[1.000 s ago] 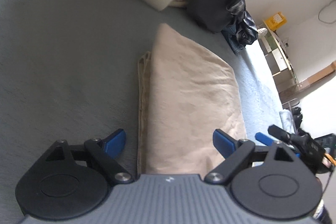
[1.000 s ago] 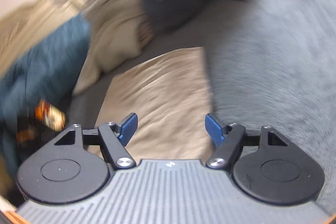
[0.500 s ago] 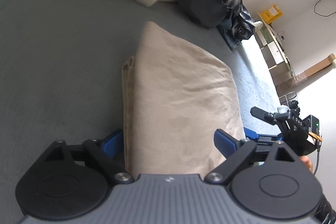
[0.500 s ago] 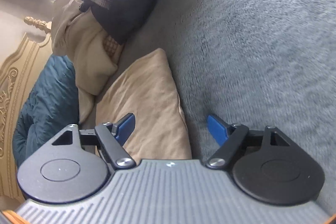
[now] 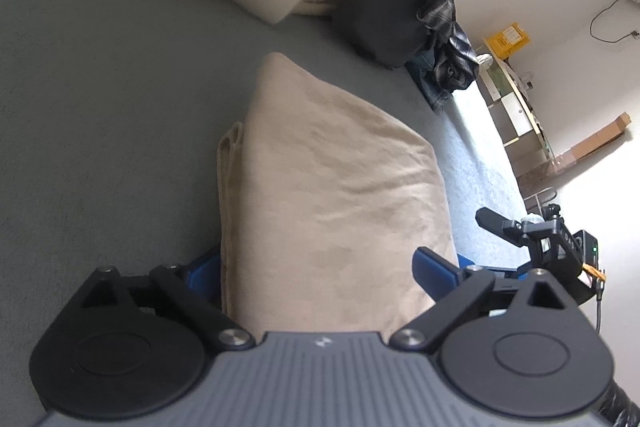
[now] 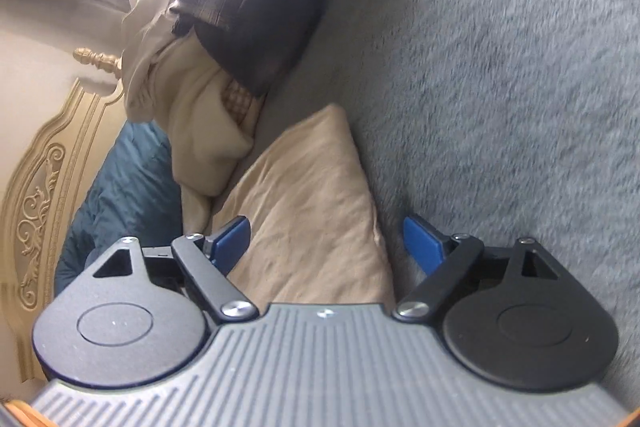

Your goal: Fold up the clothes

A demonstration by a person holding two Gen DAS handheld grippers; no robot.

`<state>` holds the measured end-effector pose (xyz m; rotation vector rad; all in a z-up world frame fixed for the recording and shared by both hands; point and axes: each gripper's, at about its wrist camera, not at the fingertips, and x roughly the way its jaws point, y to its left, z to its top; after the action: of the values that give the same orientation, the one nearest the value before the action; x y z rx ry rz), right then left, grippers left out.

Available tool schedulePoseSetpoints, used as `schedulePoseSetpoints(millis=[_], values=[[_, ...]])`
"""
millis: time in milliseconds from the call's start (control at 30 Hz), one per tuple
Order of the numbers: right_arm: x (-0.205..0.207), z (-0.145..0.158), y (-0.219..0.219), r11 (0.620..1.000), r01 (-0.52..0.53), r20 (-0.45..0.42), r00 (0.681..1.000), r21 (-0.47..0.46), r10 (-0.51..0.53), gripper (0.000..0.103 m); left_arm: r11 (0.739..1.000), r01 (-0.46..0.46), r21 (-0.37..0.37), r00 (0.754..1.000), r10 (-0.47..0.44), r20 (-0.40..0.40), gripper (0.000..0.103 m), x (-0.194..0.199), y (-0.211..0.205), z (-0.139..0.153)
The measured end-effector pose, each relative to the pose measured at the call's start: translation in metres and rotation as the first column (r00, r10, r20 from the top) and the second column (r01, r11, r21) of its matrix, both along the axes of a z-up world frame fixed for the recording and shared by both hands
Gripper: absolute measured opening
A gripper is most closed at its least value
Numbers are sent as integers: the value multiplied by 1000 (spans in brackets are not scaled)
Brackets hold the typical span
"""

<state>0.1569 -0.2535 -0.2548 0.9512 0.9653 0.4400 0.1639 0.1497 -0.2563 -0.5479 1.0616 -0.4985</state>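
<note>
Both claws straddling folded beige garment, final fold or lift pending.
Left gripper and right gripper released, right's jaws just widened; next, pinch the near edge.

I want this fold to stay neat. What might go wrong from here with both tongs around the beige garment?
1. The left tongs straddle the whole folded beige garment; closing there may bunch the stacked layers showing at its left edge.
2. The right tongs have just been opening, one finger on the blanket beside the garment's edge, so they may pinch blanket too.
3. The clothes pile lies close behind.
</note>
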Motion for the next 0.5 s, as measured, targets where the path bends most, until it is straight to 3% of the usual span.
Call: schedulePoseSetpoints(millis=[133, 267, 500], values=[[-8, 0, 8, 997, -78, -39, 996, 19, 78, 84, 1000, 21, -17, 999, -21, -29, 96, -7, 2, -1], [-22, -1, 14, 989, -142, -79, 986, 42, 145, 84, 996, 33, -82, 997, -38, -67, 95, -16, 8, -8], [-36, -9, 9, 975, -162, -122, 976, 151, 181, 84, 987, 16, -160, 994, -33, -105, 91, -13, 18, -17]])
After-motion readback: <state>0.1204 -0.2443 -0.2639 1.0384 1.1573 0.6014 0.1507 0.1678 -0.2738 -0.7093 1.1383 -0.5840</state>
